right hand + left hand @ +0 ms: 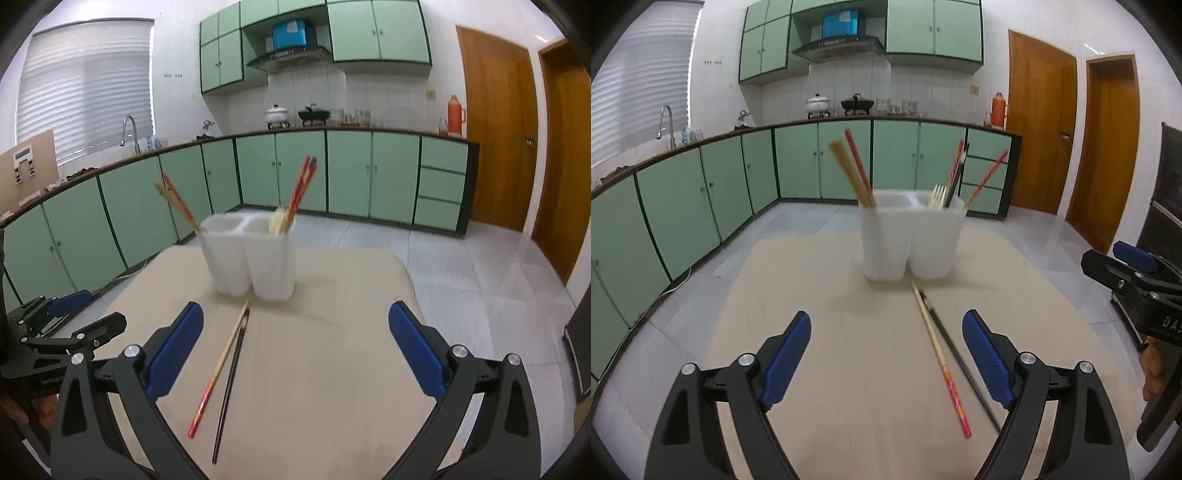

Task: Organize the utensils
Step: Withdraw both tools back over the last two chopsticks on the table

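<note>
A white two-compartment utensil holder (908, 240) (251, 258) stands on the beige tabletop (849, 369) (332, 369). Its left cup holds yellow and red chopsticks (851, 166) (177, 201). Its right cup holds a pale fork (937, 195) (279, 219) plus red and dark chopsticks (958, 168) (303, 182). In front of the holder lie a red-ended chopstick (942, 363) (218, 369) and a black chopstick (960, 362) (231, 387). My left gripper (886, 354) hovers open above the table, empty, both loose chopsticks lying toward its right finger. My right gripper (295, 350) is open wide and empty, the chopsticks near its left finger.
Green kitchen cabinets (701, 206) and a counter with sink tap (666, 123), pots (818, 103) and an orange thermos (998, 109) run behind the table. Wooden doors (1041, 125) stand at the right. The other gripper shows at each view's edge, the right gripper (1137, 277) and the left gripper (55, 317).
</note>
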The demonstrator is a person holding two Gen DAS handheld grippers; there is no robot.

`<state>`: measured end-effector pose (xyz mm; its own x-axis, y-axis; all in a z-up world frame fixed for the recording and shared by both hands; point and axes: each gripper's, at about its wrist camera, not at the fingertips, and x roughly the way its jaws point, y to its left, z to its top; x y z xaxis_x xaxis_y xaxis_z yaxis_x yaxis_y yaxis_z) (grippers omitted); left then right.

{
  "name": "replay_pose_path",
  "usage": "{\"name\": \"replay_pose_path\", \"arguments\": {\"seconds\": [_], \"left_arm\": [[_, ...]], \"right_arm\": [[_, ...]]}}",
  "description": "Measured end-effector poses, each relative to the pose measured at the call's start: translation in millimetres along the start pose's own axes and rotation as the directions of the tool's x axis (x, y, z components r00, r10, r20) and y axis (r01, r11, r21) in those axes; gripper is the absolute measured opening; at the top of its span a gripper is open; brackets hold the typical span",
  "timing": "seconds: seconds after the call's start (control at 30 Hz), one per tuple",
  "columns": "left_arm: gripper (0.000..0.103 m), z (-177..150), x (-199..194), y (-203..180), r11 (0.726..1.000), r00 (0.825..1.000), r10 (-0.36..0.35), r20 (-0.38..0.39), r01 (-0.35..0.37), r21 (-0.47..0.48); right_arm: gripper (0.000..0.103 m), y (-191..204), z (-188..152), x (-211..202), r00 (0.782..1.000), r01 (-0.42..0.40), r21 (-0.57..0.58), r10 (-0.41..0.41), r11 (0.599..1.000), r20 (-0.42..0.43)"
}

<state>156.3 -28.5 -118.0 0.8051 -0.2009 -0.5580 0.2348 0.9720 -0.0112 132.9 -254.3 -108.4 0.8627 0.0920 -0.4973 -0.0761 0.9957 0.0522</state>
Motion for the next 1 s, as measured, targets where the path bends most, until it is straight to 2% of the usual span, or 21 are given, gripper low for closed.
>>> {"name": "replay_pose_path", "arguments": {"seconds": [0.4,1.0], "left_arm": [[0.082,-45,11,2,1.0,0.995,0.016,-0.094,-0.015,0.011],[0.082,-90,6,13,0.999,0.984,0.044,-0.175,-0.043,0.007]], "right_arm": [[0.097,8,-57,10,0.995,0.004,0.032,-0.001,0.999,-0.099],[0.096,47,-107,11,0.981,-0.051,-0.015,0.047,0.999,-0.187]]}}
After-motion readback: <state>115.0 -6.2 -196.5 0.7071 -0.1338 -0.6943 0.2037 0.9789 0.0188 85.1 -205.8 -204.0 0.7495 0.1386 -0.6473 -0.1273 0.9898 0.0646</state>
